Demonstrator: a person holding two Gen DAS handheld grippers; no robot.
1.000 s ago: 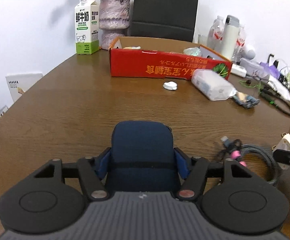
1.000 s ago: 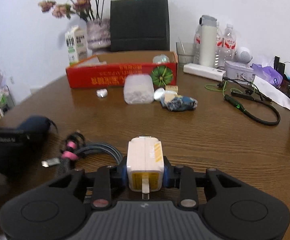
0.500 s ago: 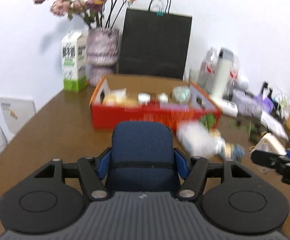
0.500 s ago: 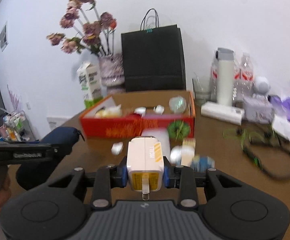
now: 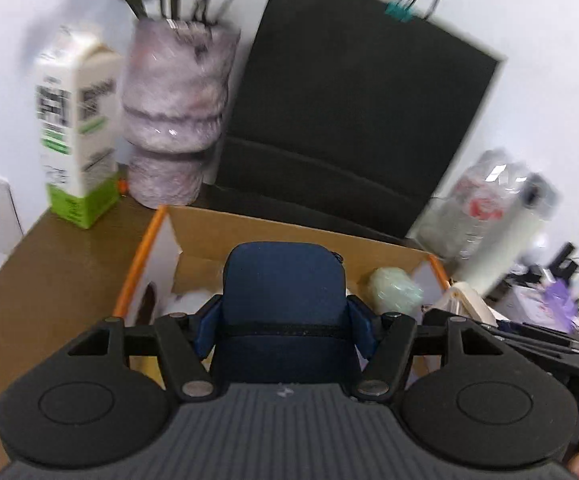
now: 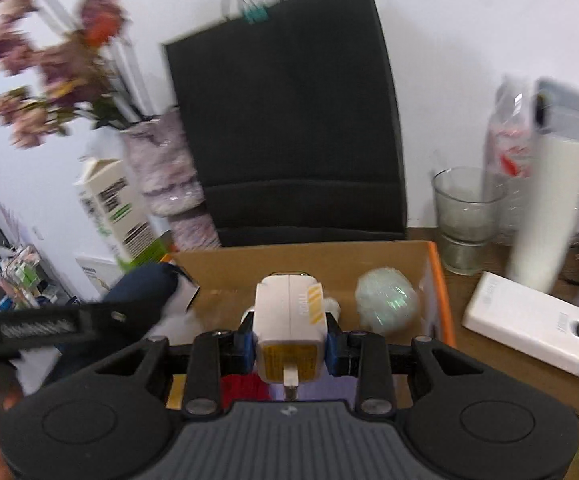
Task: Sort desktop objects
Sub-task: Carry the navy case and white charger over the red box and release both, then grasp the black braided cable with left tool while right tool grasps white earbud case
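My left gripper (image 5: 285,320) is shut on a dark blue zip pouch (image 5: 283,296), held above the open cardboard box (image 5: 249,232) with its orange rim. My right gripper (image 6: 291,340) is shut on a white plug adapter with a yellow label (image 6: 289,320), also above the box (image 6: 289,260). In the right wrist view the pouch (image 6: 141,292) and the left gripper show at the left. A pale green ball (image 5: 395,290) (image 6: 387,300) lies in the box's right end. Other small items in the box are mostly hidden.
Behind the box stand a black paper bag (image 5: 349,120), a marbled vase (image 5: 173,120) and a milk carton (image 5: 75,140). To the right are a glass (image 6: 465,220), a white bottle (image 6: 549,208), plastic bottles and a white power bank (image 6: 529,324).
Both grippers have risen and travelled forward across the table, from near its front to above the box. The pouch and the adapter stayed gripped. The cable stayed behind.
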